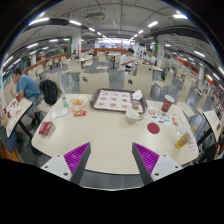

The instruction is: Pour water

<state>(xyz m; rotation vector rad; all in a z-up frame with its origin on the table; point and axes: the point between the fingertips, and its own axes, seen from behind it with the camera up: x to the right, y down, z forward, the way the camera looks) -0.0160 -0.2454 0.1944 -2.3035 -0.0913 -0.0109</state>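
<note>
Beyond the two fingers spreads a pale round-cornered table point(100, 135), set in a large hall with strip lights overhead and rows of further tables and chairs behind it. At the bottom of the view the gripper point(110, 158) hangs over the near edge of that table, its magenta pads point(76, 155) facing each other across a wide gap — the jaws stand wide apart and nothing lies between them.

On the far side of the table rests a dark rectangular tray point(118, 99) holding small items too small to make out. Just in front of its right end stands a pale jug-like vessel point(133, 114), probably the water container, though its shape is hard to read. To the right of it sits a red round lid or coaster point(153, 127) flat on the tabletop, and further right a red cup point(167, 103) stands upright near the table's far right corner. Near the right edge is a small yellowish glass point(182, 143), well apart from the fingers.

On the left half lie a plate of food point(78, 102), a blue-tinted bottle point(65, 103) beside it, and a reddish packet point(45, 128) closer to the left edge. All of these lie well ahead of the fingertips — none touches the gripper.

At the left, a person in a blue top point(25, 88) sits bent over a neighbouring table.
</note>
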